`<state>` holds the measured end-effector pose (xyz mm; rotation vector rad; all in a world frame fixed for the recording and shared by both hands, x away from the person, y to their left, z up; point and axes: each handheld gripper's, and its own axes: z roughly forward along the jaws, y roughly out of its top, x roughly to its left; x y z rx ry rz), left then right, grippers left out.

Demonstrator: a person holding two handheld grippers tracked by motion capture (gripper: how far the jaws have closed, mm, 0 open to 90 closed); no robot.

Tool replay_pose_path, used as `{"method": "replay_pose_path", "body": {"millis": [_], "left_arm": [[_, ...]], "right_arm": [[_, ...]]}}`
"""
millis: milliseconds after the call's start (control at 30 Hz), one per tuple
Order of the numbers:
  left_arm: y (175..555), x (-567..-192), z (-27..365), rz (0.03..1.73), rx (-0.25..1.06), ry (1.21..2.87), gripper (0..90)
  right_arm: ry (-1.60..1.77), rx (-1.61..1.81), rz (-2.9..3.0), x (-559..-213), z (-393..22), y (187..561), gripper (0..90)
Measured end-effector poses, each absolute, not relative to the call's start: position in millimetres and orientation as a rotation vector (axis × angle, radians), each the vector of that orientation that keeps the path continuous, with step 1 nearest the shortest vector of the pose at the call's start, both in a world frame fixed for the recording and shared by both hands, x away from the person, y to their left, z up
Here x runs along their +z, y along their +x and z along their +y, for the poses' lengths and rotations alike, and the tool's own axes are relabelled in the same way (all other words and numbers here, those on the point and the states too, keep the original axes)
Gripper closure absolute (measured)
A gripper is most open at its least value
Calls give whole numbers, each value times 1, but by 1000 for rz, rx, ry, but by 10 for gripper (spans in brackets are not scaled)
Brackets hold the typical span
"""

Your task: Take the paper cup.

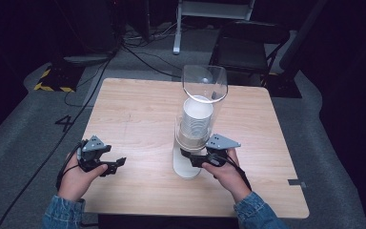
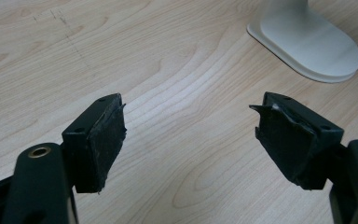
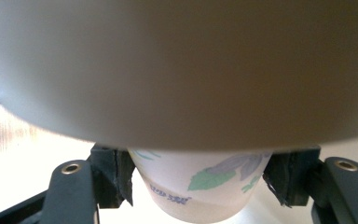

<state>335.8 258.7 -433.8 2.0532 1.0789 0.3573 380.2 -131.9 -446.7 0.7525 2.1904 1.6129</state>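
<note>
A cup dispenser [image 1: 204,86] with a clear tube stands at the middle of the wooden table [image 1: 138,109], and a stack of white paper cups [image 1: 198,119] sits inside it. Its white base [image 1: 186,169] [image 2: 312,46] rests on the table. In the right gripper view, the lowest paper cup [image 3: 200,196], printed with leaves and blue letters, pokes out beneath the dispenser's pale collar [image 3: 177,70]. My right gripper [image 1: 193,159] [image 3: 198,179] is shut on this cup, a pad pressed on each side. My left gripper [image 1: 117,165] [image 2: 191,135] rests low over the table at the left, open, nothing between its pads.
Bare wood surrounds the left gripper. The table's front edge [image 1: 190,210] is close to both forearms. Beyond the far edge stand a black folding chair [image 1: 248,47] and cables on the grey floor [image 1: 143,55].
</note>
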Motion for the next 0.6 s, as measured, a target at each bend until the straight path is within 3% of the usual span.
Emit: {"method": "replay_pose_path", "body": {"millis": [600], "left_arm": [[335, -435, 259, 1084, 350, 2053, 236]], "right_arm": [[766, 1610, 2214, -449, -136, 375, 355]]}}
